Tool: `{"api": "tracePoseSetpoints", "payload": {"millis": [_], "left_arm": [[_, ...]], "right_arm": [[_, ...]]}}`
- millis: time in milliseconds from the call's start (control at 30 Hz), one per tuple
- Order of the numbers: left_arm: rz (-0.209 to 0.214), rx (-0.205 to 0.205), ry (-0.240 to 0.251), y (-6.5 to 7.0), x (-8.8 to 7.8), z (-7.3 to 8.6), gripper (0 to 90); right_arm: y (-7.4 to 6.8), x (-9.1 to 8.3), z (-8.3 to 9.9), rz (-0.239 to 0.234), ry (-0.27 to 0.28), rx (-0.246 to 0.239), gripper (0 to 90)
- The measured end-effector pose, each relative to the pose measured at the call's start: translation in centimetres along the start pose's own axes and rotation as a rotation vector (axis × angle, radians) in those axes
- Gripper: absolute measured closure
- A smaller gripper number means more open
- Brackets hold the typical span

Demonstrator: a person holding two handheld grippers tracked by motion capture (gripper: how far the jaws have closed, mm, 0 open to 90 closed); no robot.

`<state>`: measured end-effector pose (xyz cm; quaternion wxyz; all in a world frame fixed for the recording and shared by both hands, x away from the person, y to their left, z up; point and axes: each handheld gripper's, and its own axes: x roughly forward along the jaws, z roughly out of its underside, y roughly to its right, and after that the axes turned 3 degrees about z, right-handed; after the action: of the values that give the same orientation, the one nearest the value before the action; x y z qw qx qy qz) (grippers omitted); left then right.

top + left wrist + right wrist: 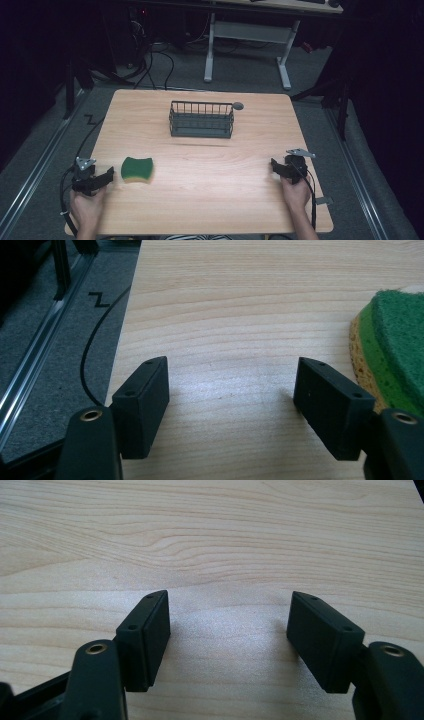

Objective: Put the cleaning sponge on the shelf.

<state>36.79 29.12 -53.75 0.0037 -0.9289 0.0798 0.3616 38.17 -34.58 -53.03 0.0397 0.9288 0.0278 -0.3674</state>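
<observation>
While both grippers gape, sponge (pixel 137 169) w/o label.

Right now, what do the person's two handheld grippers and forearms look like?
Both are black. The left gripper and right gripper each carry a grey three-cornered plate on top and trail a black cable. In the gripper views the jaws end in blocky rectangular black pads with small screw holes, on arms with brass-coloured rivets. The forearms are bare, with no sleeves in sight.

The left gripper (pixel 102 178) sits at the near left, held by the left hand (pixel 88 207), jaws wide apart. The right gripper (pixel 276 167) sits near right in the right hand (pixel 296 194), jaws equally spread.
</observation>
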Motion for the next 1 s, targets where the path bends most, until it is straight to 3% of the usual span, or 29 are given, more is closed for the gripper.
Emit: {"api": "tracePoseSetpoints", "payload": {"millis": [400, 500, 800, 1000], "left_arm": [[0.004, 0.0, 0.004, 0.28, 0.18, -0.14, 31.2], [0.018, 0.015, 0.015, 0.44, 0.12, -0.1, 41.6], [0.028, 0.018, 0.01, 0.52, 0.18, -0.13, 36.6], [0.038, -0.007, 0.016, 0.35, 0.17, -0.18, 35.9]], "right_arm": [[0.02, 0.0, -0.01, -0.002, 0.0, -0.003, 34.0], [0.02, 0.0, -0.01, -0.003, 0.0, 0.0, 34.0], [0.14, -0.04, 0.0, -0.011, -0.003, -0.012, 34.1], [0.13, -0.05, -0.19, -0.017, -0.013, -0.014, 35.6]]}}
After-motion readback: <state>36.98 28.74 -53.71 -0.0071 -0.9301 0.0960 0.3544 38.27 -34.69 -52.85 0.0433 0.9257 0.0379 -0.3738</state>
